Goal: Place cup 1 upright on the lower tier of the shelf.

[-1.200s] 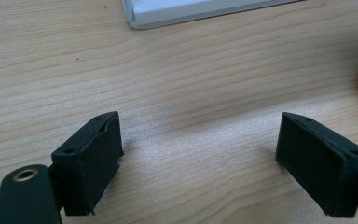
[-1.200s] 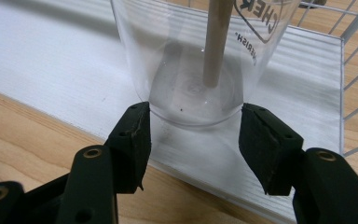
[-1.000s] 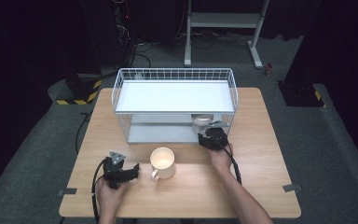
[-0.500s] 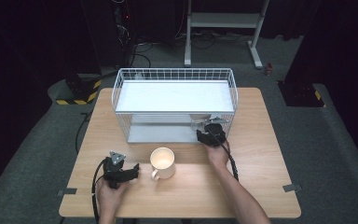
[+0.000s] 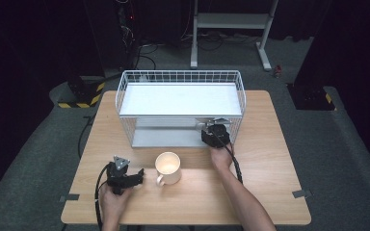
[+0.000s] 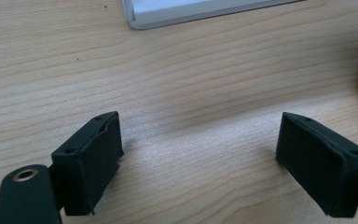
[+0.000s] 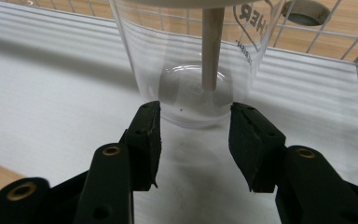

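From the high view, a white wire rack (image 5: 180, 103) stands at the far middle of the bench (image 5: 270, 159), and the right gripper (image 5: 215, 135) reaches under its upper shelf at the right end, presumably to fetch the clear cup stored on the lower tray. A cream mug (image 5: 168, 167) stands in the open near the bench's front edge, handle toward the person; the left gripper (image 5: 125, 177) rests just left of it, apart from it, likely waiting its turn. In the left gripper view, the left fingers (image 6: 93, 163) stand wide apart over bare wood with nothing between them; the rack's tray corner (image 6: 168, 14) lies ahead. In the right gripper view, the clear cup (image 7: 191, 70) stands upright on the white tray with a wooden stick (image 7: 210, 46) inside it. The right fingers (image 7: 145, 140) have just been closing and sit narrow at the cup's base; whether the pads press the glass or stop just short I cannot tell.
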Available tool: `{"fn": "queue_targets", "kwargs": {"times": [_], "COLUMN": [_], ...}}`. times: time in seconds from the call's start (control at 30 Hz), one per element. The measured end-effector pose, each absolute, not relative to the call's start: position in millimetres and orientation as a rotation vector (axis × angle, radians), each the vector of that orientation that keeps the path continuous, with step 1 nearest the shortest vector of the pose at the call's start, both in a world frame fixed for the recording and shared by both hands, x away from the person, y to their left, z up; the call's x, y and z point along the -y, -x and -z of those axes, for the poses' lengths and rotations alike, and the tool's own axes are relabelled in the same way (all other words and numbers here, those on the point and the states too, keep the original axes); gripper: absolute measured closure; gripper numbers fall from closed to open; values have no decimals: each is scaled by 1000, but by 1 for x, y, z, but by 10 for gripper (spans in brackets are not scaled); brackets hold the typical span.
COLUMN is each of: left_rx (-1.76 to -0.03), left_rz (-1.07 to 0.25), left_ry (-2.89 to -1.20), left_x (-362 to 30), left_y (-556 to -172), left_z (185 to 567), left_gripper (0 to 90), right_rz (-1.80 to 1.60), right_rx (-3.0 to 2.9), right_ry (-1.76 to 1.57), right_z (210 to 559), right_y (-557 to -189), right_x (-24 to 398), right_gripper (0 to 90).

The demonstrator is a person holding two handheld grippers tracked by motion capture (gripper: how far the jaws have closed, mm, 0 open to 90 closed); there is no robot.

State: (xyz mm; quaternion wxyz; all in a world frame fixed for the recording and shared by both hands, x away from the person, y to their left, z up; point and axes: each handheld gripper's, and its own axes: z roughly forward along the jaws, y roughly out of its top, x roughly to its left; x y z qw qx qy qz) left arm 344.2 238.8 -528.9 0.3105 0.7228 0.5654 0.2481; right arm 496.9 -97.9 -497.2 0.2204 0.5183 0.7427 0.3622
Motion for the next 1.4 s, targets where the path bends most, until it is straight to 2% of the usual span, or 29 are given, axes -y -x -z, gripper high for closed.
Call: {"fn": "queue_targets", "kwargs": {"times": [0.4,0.53,0.83,1.4], "left_rx": [-1493,-1494,-1494,-1489], "left_rz": [-655,-657,-657,-656], "left_ry": [-1908,-1906,-1906,-1909], "left_x": [-239,-239,-239,-239], "left_y": [-344,-345,-345,-344], "left_z": [529,529,529,529], "left_gripper": [146,146,146,146], "right_rz": [-973,-963,-1019,-1091], "right_rx": [-2034,-2057,-2105,-2121], "right_ry": [-1411,-1349,-1317,-1345], "right_z": [502,494,483,494], "right_y": [-502,-497,-486,-464], "right_x": [99,103,110,126], "right_gripper": [570,481,379,351]}}
